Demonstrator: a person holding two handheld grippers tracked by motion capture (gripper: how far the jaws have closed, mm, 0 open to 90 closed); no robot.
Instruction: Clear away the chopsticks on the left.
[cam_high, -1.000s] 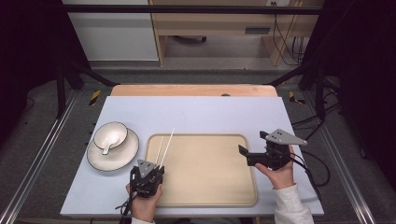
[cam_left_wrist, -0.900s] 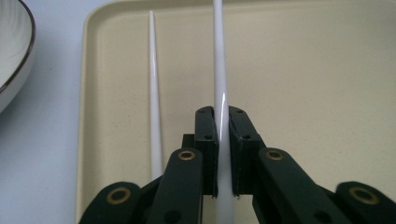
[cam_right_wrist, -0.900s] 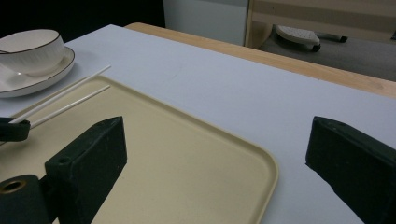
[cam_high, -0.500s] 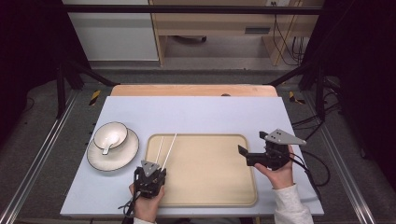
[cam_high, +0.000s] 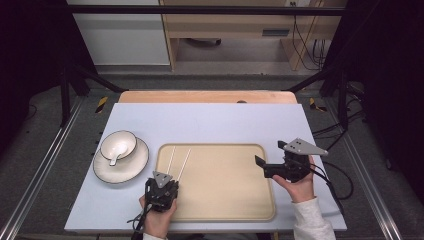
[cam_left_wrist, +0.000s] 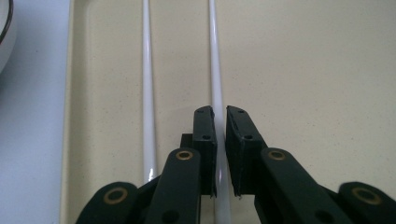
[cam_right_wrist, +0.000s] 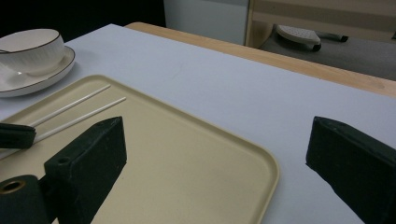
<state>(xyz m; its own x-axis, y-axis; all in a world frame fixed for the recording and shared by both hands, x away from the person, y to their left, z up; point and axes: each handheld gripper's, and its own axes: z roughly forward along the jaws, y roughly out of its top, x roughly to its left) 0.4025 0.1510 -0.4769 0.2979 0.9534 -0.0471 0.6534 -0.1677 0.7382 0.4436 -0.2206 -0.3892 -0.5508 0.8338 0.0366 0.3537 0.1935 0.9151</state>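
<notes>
**Left gripper pinching one chopstick on the tray, right one just hanging out**

Biggest thing first: the counter (cam_high: 210, 125) has a pale blue-grey top with a wooden strip along the far edge. Sitting on it, toward the near side, is a big beige tray (cam_high: 225, 200) with rounded corners and a raised rim.

Left of the tray, just beside it, there's a white saucer (cam_high: 131, 167) with a dark rim, and a white bowl (cam_high: 118, 145) on top of that. Something like a white spoon (cam_high: 114, 159) rests in the bowl, handle poking out over the saucer.

The right gripper (cam_high: 272, 166) is held by the person's hand over the right edge of the tray, pointing left across it. Its fingers (cam_right_wrist: 88, 154) stand wide apart with nothing between them, only tray and counter behind.

The left gripper (cam_high: 167, 181) is at the tray's near left corner, pointing away from the person. Its fingers (cam_left_wrist: 205, 135) are drawn together on the right chopstick (cam_left_wrist: 215, 56), which runs straight up between the pads.

The two white chopsticks lie on the tray's left part, roughly side by side and slightly apart. The left chopstick (cam_left_wrist: 147, 93) lies free, just beside the gripper and close to the tray's rim.
</notes>
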